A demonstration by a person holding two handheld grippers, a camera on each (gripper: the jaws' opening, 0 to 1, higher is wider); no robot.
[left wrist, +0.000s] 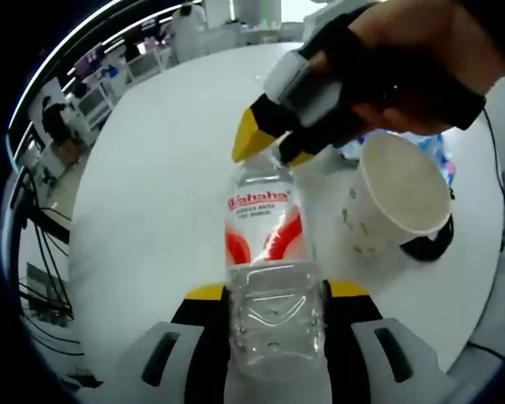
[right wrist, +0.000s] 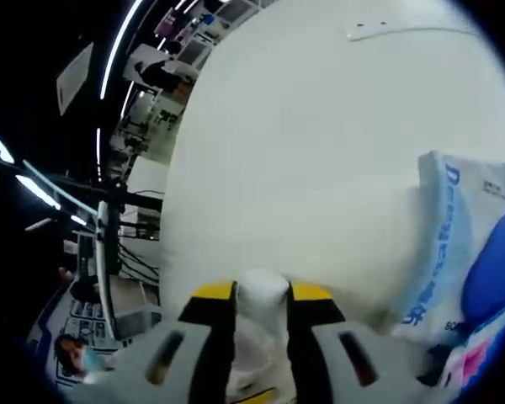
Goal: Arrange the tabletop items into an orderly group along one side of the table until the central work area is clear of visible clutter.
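Note:
A clear water bottle (left wrist: pixel 265 227) with a red and white label lies lengthwise between the yellow-tipped jaws of my left gripper (left wrist: pixel 273 292), which is shut on its body. My right gripper (left wrist: pixel 273 143), held by a hand, comes in from the upper right and meets the bottle's far end. In the right gripper view my right gripper (right wrist: pixel 263 291) is shut on the bottle's white cap (right wrist: pixel 263 299), which sits between its yellow tips above the white table (right wrist: pixel 320 151).
A white paper cup (left wrist: pixel 396 198) lies tilted to the right of the bottle, with a black object (left wrist: pixel 431 244) behind its rim. A blue and white packet (right wrist: pixel 467 252) lies at the right. A thin cable (right wrist: pixel 404 32) runs across the far table. Desks and equipment stand beyond the table's edge.

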